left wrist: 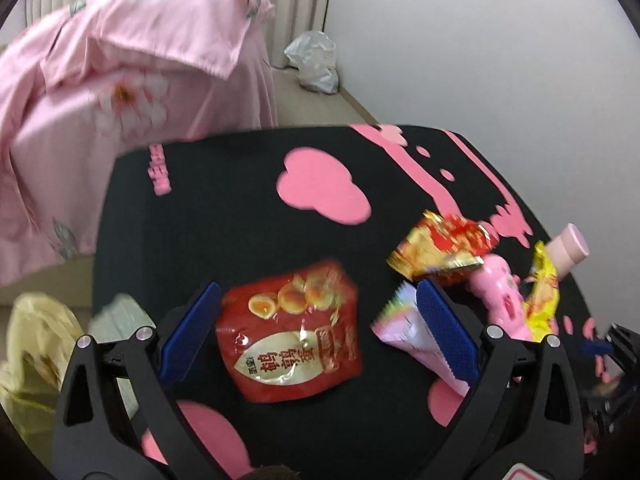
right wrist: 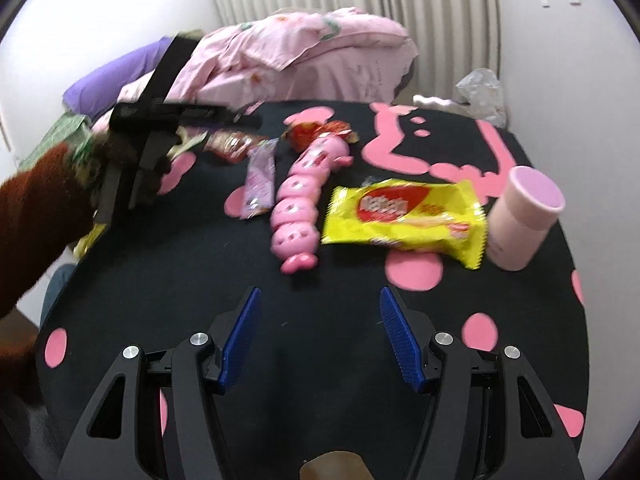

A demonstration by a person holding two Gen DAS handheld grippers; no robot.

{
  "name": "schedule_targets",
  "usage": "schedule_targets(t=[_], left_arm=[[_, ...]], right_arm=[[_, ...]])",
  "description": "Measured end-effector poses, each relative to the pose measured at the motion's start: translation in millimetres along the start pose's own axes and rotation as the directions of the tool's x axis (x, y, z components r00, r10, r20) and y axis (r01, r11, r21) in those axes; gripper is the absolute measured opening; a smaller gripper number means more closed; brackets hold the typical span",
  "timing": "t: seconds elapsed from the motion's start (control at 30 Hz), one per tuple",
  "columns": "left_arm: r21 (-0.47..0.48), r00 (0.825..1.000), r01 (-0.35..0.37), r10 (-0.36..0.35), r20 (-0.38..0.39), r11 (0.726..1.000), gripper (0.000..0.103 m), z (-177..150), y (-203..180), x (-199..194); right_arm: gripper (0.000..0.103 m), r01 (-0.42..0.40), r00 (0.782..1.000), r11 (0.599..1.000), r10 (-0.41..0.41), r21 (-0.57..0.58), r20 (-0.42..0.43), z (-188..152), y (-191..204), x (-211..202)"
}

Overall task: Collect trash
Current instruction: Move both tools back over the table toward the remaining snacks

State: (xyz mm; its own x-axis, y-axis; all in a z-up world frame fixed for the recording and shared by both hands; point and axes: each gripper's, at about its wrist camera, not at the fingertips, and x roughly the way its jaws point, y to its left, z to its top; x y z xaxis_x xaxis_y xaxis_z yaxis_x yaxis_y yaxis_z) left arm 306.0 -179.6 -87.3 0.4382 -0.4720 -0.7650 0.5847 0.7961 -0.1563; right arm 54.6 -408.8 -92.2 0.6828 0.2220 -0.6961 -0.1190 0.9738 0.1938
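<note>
Little of the collecting looks done: every wrapper in view lies loose on the black surface with its pink blotches, and neither tool carries anything. The left hand-held gripper hangs wide open just above a red snack pouch, one blue pad to each side of it, not yet touching as far as can be told; the pouch shows halved eggs and large Chinese characters too blurred to read with confidence. Just beside the right pad lies a pale pink-and-white sachet, and beyond it a crumpled red-and-gold wrapper. The right hand-held gripper is likewise spread wide and empty, over bare cloth, well short of a yellow packet whose red oval logo seems to read KitKat. Between the packets sits a pink segmented pig toy, and at the far right a pink cylindrical container; I judge neither to be trash. A clear plastic bag sits on the floor by the wall.
</note>
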Motion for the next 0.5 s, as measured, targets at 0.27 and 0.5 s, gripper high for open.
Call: schedule_targets(t=[0.27, 0.5], left_arm=[[0.027, 0.984, 0.156, -0.153, -0.091, 0.987, 0.094, -57.4, -33.7, -25.0], [0.103, 0.991, 0.103, -0.111, 0.077, 0.989, 0.094, -63.4, -42.5, -63.8]], right_arm=[[0.058, 0.003, 1.0, 1.0, -0.003, -0.007, 0.02, 9.8, -0.3, 6.4], [0.058, 0.069, 0.996, 0.995, -0.073, -0.067, -0.053, 14.3, 15.4, 22.9]])
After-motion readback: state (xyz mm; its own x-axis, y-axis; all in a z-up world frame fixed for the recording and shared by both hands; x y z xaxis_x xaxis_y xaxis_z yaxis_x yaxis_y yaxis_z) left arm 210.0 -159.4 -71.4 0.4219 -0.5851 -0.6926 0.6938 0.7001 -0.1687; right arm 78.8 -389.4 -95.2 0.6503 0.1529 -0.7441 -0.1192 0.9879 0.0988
